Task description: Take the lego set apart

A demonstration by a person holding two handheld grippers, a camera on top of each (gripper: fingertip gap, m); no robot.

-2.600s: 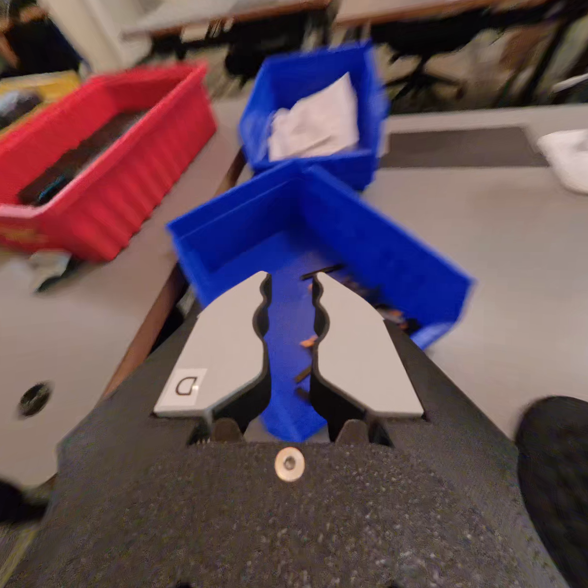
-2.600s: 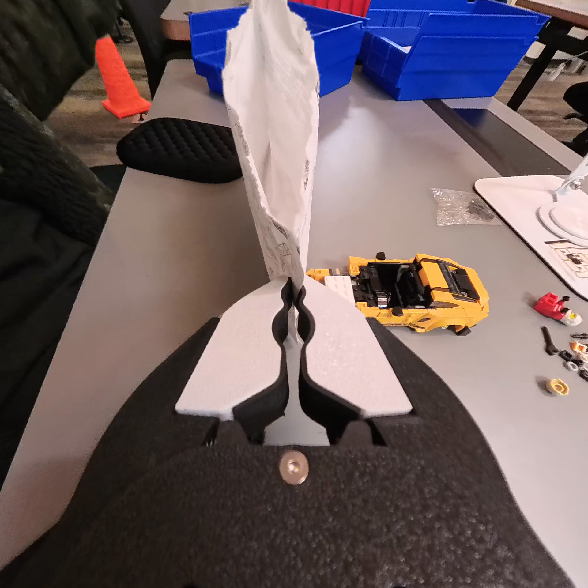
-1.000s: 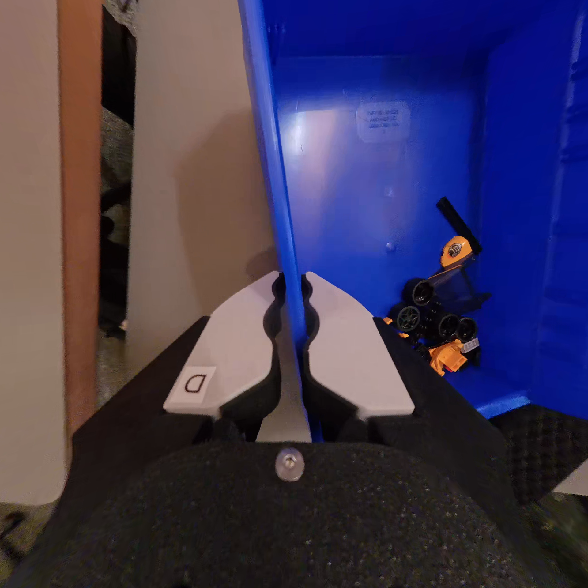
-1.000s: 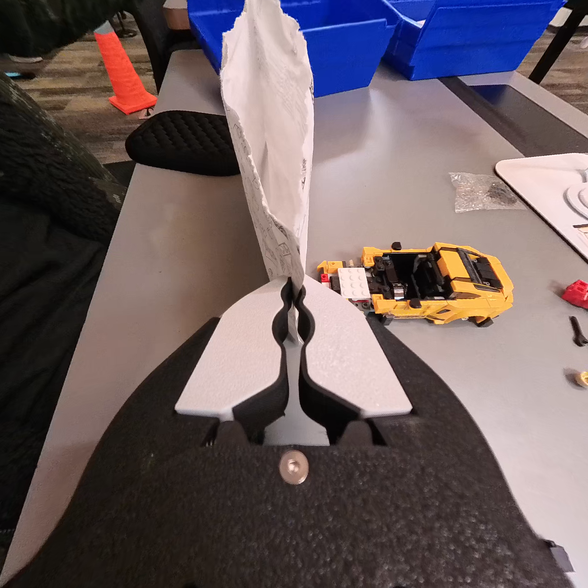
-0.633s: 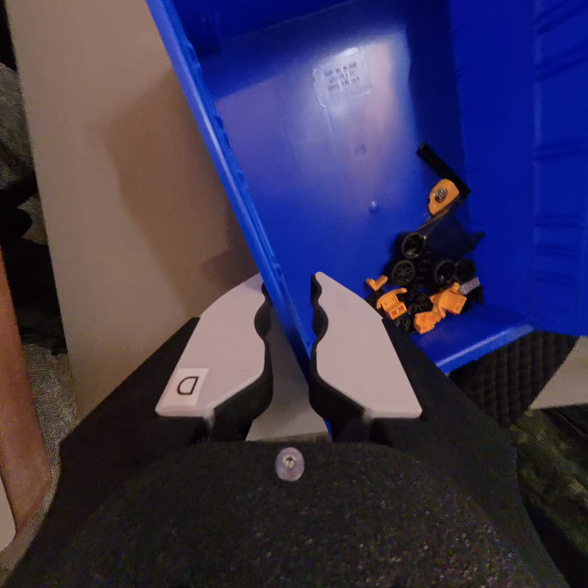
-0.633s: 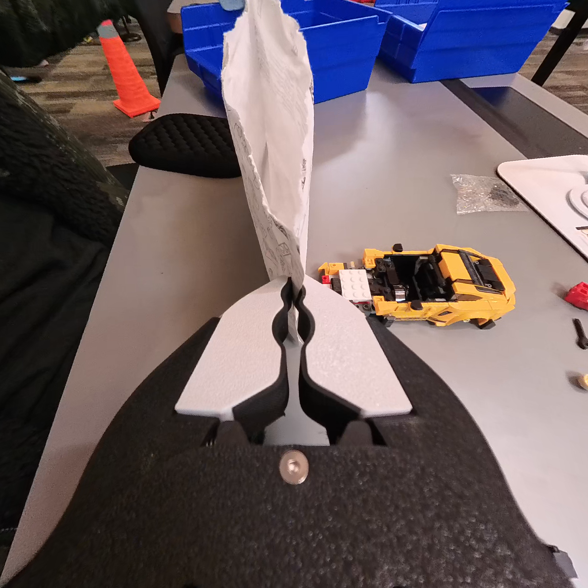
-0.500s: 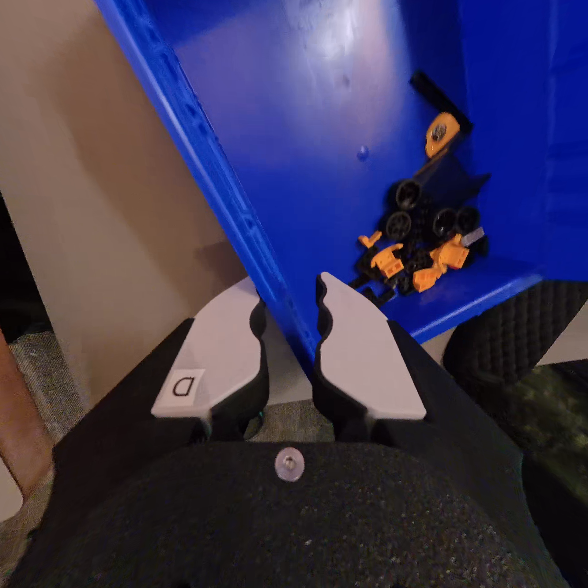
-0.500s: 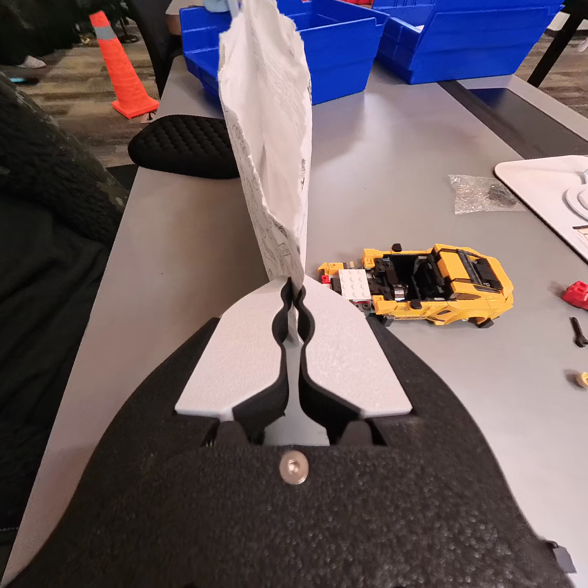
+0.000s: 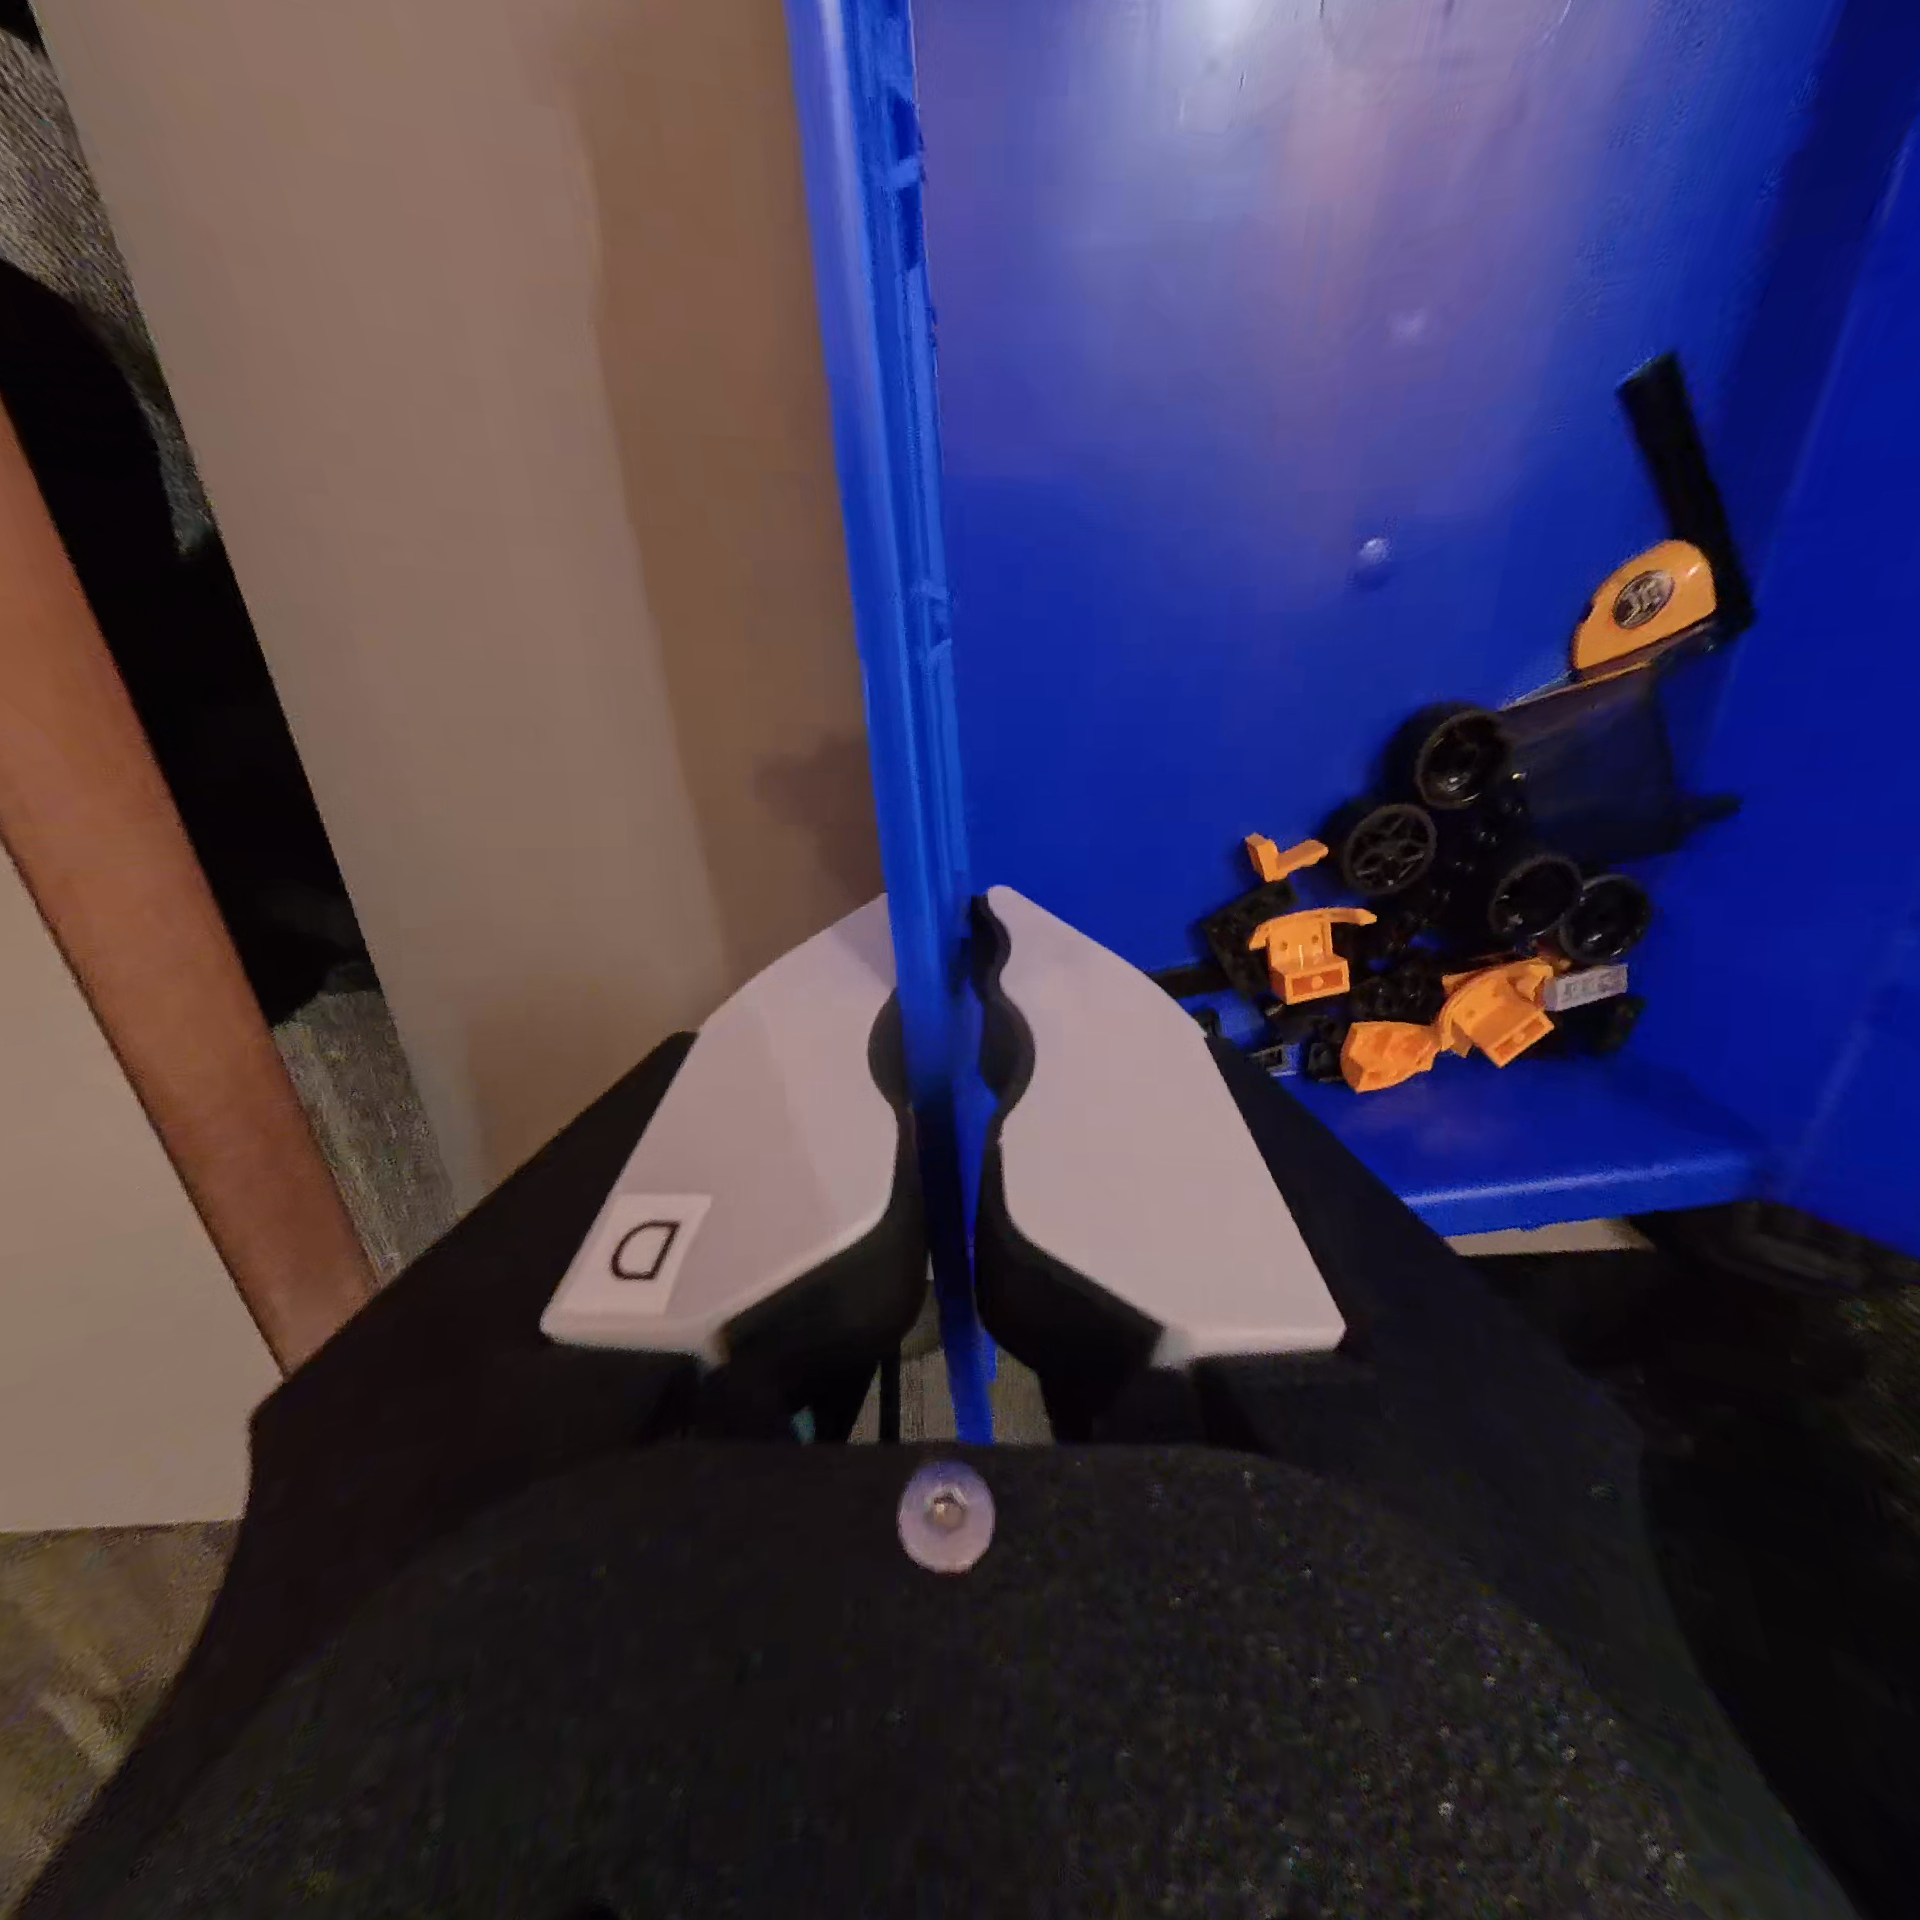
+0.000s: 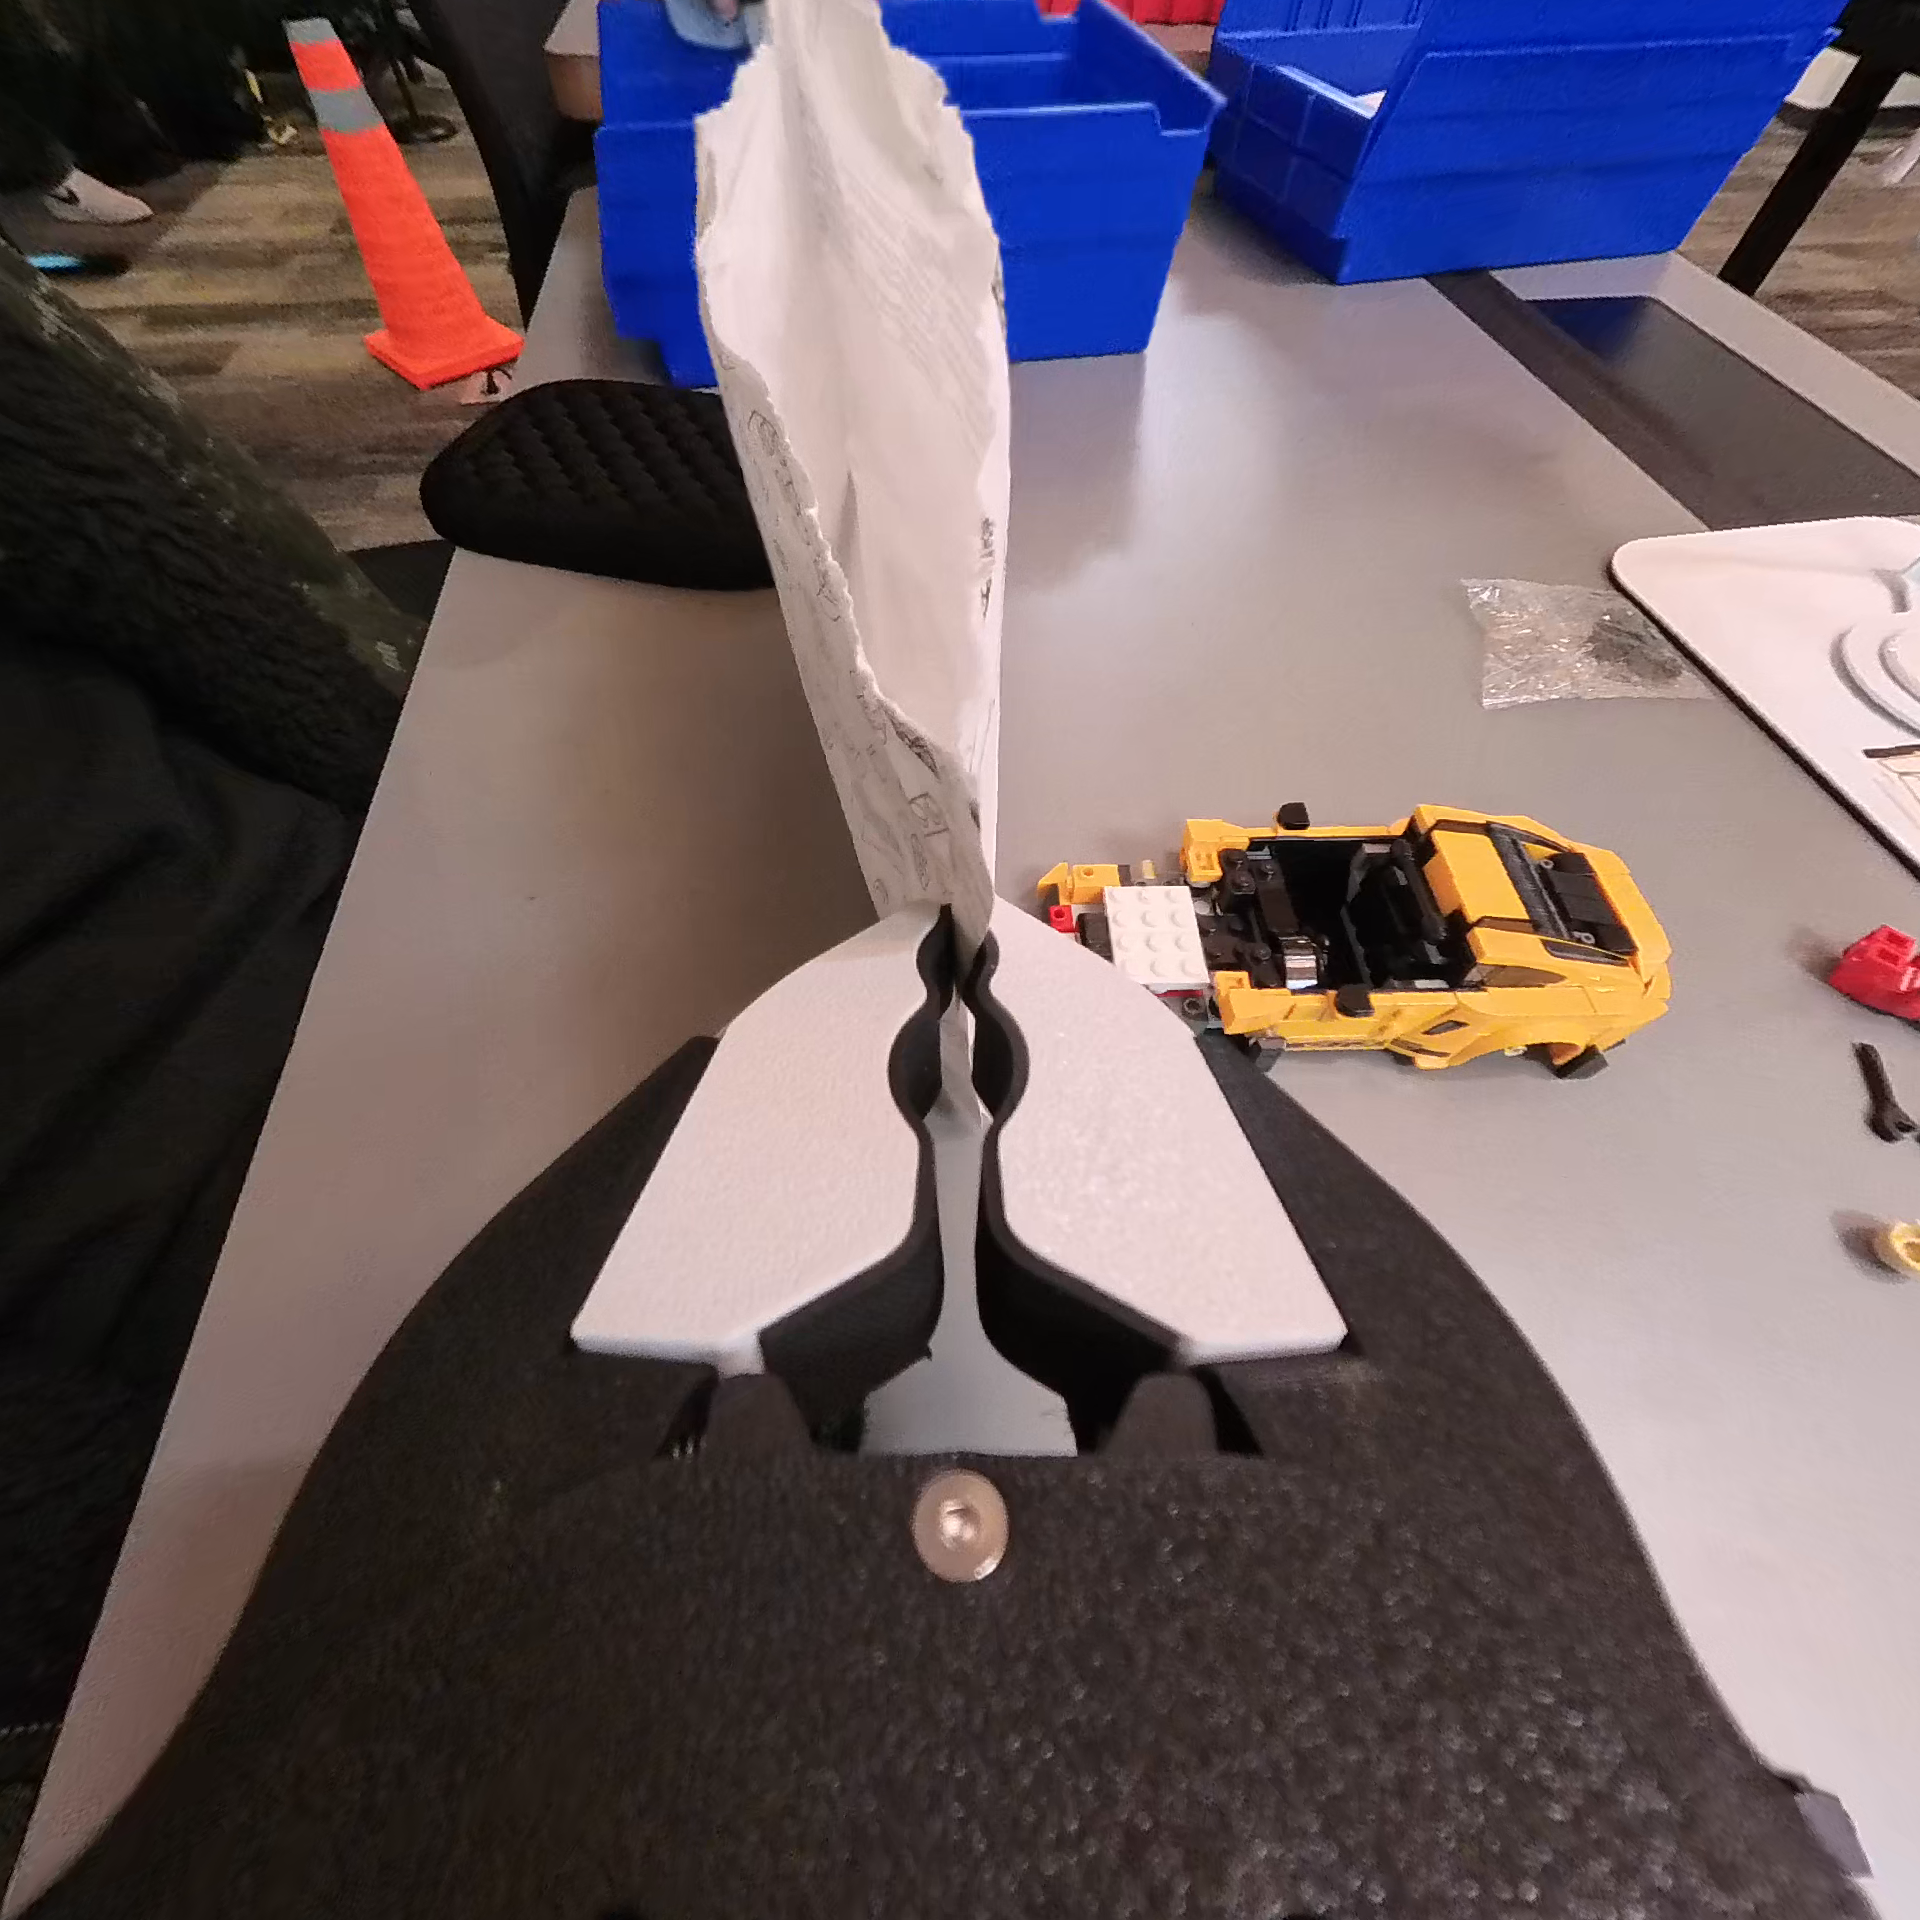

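My left gripper [image 9: 940,914] is shut on the side wall of a blue bin [image 9: 904,520], which is tilted so its inside faces me. Loose orange and black lego pieces and wheels [image 9: 1455,914] lie piled in the bin's lower right corner. My right gripper [image 10: 961,925] is shut on a white paper bag [image 10: 873,416] and holds it upright above the grey table [image 10: 623,831]. A partly stripped yellow lego car [image 10: 1382,935] stands on the table just right of the right gripper's fingertips.
Two blue bins [image 10: 1060,177] stand at the table's far end. A clear plastic bag [image 10: 1569,644], a white tray [image 10: 1787,644], a red piece [image 10: 1881,961] and small loose parts [image 10: 1886,1247] lie at the right. A black padded armrest [image 10: 592,488] and an orange cone [image 10: 395,239] are at the left. My hands' fingertips stand some 60 cm from each other.
My left gripper opened slightly on the bin wall, then shut on it again, and the bin tilted so the pieces slid into the corner. The right gripper has kept the bag almost still.
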